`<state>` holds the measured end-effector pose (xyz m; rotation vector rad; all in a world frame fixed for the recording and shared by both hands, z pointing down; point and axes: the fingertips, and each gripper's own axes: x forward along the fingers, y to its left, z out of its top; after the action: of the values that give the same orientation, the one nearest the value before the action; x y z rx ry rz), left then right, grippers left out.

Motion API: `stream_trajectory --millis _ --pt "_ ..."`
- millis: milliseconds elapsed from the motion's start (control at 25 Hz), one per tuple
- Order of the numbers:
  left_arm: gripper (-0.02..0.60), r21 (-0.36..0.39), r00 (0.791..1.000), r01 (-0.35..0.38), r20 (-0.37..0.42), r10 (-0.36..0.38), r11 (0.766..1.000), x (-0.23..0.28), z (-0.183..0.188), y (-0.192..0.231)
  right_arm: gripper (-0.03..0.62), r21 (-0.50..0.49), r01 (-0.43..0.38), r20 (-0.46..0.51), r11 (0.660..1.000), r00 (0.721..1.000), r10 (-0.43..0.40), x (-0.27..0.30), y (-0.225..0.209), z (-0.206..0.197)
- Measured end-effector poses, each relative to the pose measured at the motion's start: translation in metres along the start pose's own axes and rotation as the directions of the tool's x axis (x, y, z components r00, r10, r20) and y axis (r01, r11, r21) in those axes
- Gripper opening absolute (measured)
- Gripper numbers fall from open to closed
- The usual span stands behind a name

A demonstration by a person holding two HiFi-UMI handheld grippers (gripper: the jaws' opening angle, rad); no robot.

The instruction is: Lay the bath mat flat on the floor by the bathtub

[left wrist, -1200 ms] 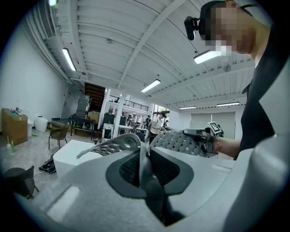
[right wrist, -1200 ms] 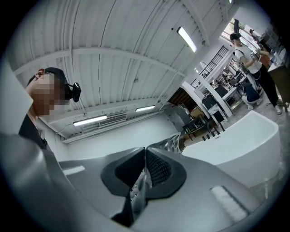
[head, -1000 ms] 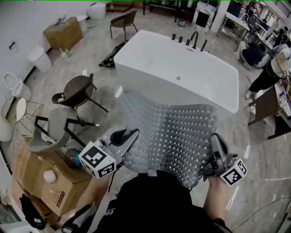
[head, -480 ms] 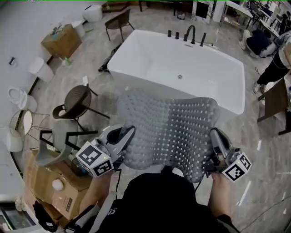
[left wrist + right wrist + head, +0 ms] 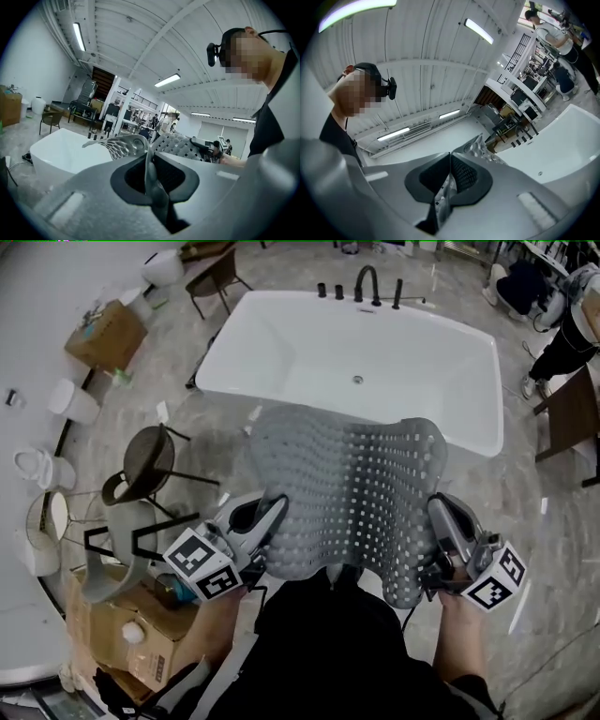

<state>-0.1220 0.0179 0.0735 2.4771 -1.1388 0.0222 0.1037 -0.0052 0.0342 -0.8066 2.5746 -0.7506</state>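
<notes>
The grey bath mat [image 5: 356, 493], studded and full of holes, hangs spread between my two grippers above the floor in front of the white bathtub [image 5: 234, 334]. My left gripper [image 5: 272, 512] is shut on the mat's near left edge; its jaws have just been closing, with the mat pinched between them [image 5: 149, 154]. My right gripper [image 5: 439, 512] is shut on the near right edge, and a thin fold of mat shows between its pads [image 5: 450, 164]. The mat's far edge curls up near the tub's front wall. In the left gripper view the mat [image 5: 180, 145] arches across to the other gripper.
A dark round chair [image 5: 145, 456] and a grey chair [image 5: 117, 531] stand left of the mat. Cardboard boxes [image 5: 122, 634] sit at the lower left, another box [image 5: 98, 334] and white bins [image 5: 73, 401] farther back. A brown table [image 5: 572, 413] and a person [image 5: 572, 324] are at the right.
Both grippers have carried the mat forward toward the bathtub, which now lies nearer and more square in the head view. The mat stays held at both near corners.
</notes>
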Motion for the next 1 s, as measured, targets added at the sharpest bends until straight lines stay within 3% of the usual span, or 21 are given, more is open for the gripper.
stream_trajectory --millis 440,720,1000 --pt "0.025 -0.020 0.992 0.019 -0.127 -0.021 1.000 0.030 -0.046 0.057 0.011 0.059 0.218 -0.068 0.974 0.974 -0.214 0.006 -0.066 -0.038" --pt "0.025 -0.005 0.984 0.024 -0.175 -0.025 1.000 0.049 -0.084 0.099 0.009 0.160 0.283 -0.149 0.946 0.954 -0.260 0.024 -0.111 -0.098" --pt "0.021 -0.077 0.982 0.040 -0.180 -0.054 0.996 0.053 -0.135 0.120 0.009 0.174 0.337 -0.192 0.925 0.933 -0.304 0.039 -0.149 -0.135"
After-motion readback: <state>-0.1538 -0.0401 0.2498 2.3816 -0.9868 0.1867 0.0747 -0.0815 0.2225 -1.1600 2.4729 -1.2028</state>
